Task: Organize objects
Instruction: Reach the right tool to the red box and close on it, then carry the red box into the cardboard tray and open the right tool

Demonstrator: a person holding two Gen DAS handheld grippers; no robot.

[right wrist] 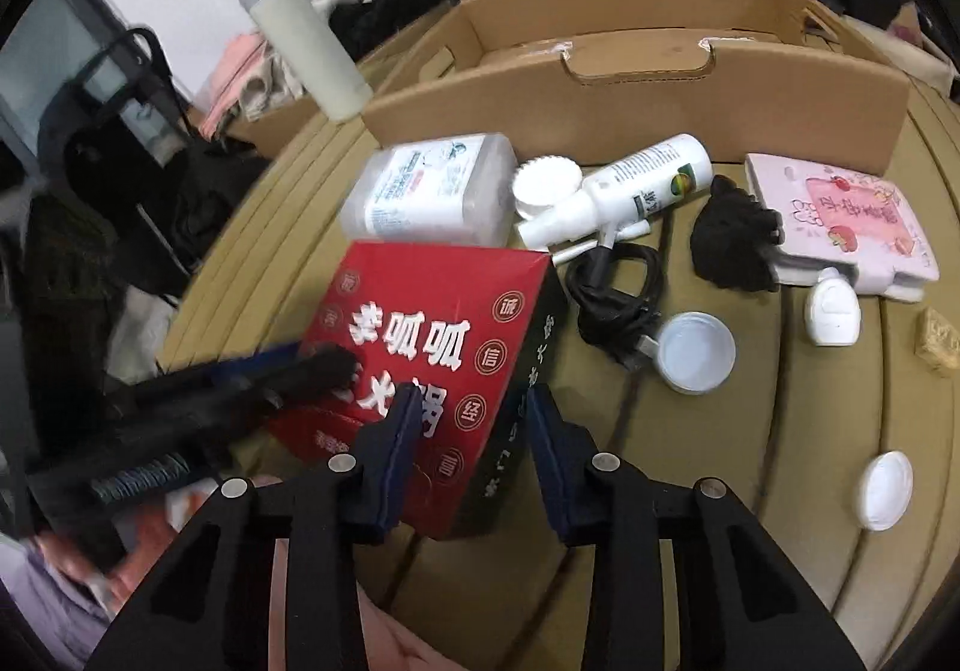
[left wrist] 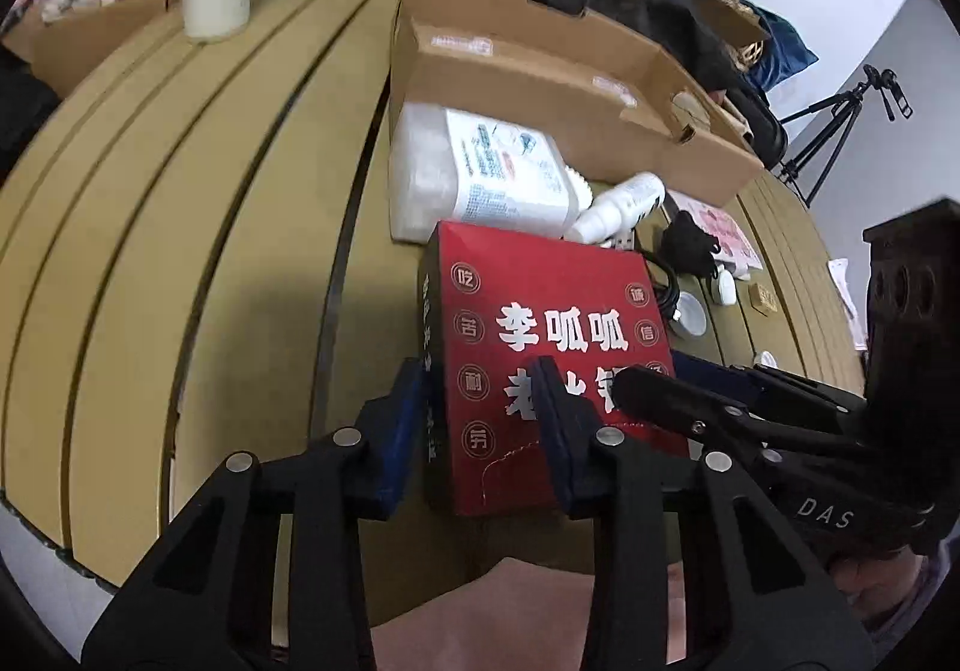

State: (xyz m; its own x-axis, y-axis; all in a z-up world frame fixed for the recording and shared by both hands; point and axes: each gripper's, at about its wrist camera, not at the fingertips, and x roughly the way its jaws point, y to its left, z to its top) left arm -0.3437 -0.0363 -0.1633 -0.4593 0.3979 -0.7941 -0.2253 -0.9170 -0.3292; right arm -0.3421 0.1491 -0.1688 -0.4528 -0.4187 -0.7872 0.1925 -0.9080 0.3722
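Observation:
A red box point(left wrist: 558, 299) with white characters and black sides lies on the slatted tan table point(left wrist: 180, 251). My left gripper point(left wrist: 480, 425) straddles its near left corner, one blue pad against the black side and the other over the red top. In the right wrist view the red box point(right wrist: 432, 311) has its near right corner between the pads of my right gripper point(right wrist: 474, 431). Each view shows the other gripper at the far side of the box: the right gripper point(left wrist: 660, 377) and the left gripper point(right wrist: 312, 359). Both pairs of pads appear to press on the box.
Behind the box stand a clear plastic case point(right wrist: 432, 191), a white spray bottle point(right wrist: 636, 191) and an open cardboard tray point(right wrist: 630, 89). To the right lie a black cable point(right wrist: 618, 293), a pink notebook point(right wrist: 852, 227) and white lids point(right wrist: 696, 353). A tall cream bottle point(right wrist: 300, 41) stands far left.

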